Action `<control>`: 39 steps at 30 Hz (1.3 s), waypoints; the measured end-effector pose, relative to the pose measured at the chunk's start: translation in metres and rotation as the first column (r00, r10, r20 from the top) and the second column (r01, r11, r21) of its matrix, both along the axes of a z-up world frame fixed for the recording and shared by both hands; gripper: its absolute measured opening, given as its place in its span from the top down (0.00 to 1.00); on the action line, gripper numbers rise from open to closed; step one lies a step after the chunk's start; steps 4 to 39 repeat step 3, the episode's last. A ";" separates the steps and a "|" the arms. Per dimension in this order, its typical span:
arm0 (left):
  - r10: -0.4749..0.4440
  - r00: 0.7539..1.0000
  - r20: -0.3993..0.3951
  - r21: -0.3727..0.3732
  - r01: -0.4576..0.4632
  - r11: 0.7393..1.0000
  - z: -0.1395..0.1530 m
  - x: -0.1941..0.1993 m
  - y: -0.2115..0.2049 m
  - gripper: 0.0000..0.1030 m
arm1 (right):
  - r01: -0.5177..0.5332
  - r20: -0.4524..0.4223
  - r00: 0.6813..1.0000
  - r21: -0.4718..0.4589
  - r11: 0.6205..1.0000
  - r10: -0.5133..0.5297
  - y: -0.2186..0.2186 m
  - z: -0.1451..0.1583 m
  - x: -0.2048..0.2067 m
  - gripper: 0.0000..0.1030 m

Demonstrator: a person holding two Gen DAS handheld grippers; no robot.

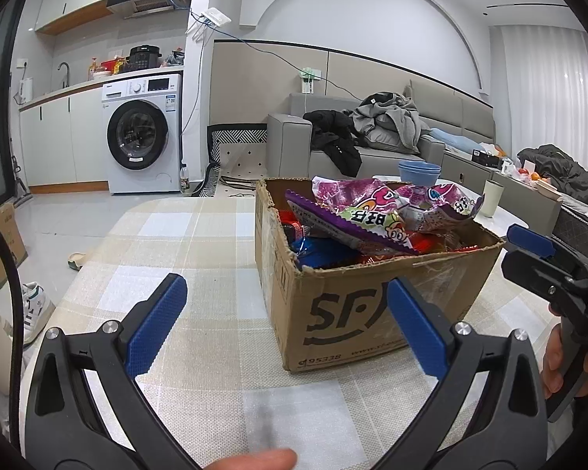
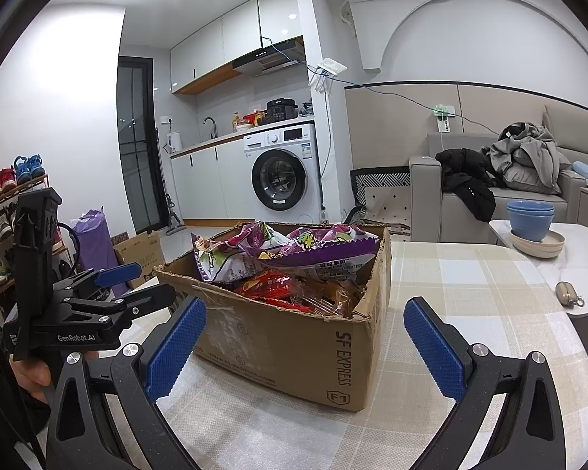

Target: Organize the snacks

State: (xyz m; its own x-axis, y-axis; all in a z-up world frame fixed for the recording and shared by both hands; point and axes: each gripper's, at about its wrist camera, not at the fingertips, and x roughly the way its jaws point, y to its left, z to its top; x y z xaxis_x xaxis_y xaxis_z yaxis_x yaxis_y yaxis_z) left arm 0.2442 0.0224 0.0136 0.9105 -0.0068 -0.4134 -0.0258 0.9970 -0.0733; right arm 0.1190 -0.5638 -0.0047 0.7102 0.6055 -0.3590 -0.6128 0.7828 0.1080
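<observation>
A plaid tablecloth (image 1: 200, 235) is covering the table, and an open cardboard box (image 1: 333, 305) printed with "SF" is sitting on it, filling the centre of both views. The box's top edges are looking torn and ragged, and clear tape is wrinkling along its sides. Snack packets are crowding it to the brim: large purple bags (image 2: 294, 246) with cartoon print are lying slanted across the top, poking above the rim toward 12 o'clock, while small red wrappers (image 2: 270, 286) are piling beneath them. In the left wrist view, a blue packet (image 1: 317, 254) is showing under the purple ones near the box's 9 o'clock wall.

At about 2 o'clock from the box in the right wrist view, stacked blue bowls (image 2: 529, 219) are resting on a beige plate (image 2: 537, 244) on a neighbouring pale table.

The left gripper (image 1: 286, 313) is hovering with its blue pads spread wide and holding nothing, the box corner sitting between them. The right gripper (image 2: 305, 337) is likewise gaping apart and empty, framing the box's near side.
</observation>
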 end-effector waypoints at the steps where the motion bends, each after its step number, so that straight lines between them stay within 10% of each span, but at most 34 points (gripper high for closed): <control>1: -0.001 1.000 0.003 0.001 0.001 1.000 0.001 -0.002 0.002 0.01 | 0.000 0.000 1.000 0.000 1.000 0.000 0.000 0.000 0.000 0.00; 39: -0.003 1.000 0.007 0.003 0.003 1.000 0.002 -0.005 0.004 0.01 | -0.001 0.000 1.000 -0.002 1.000 0.001 0.001 -0.001 0.000 0.00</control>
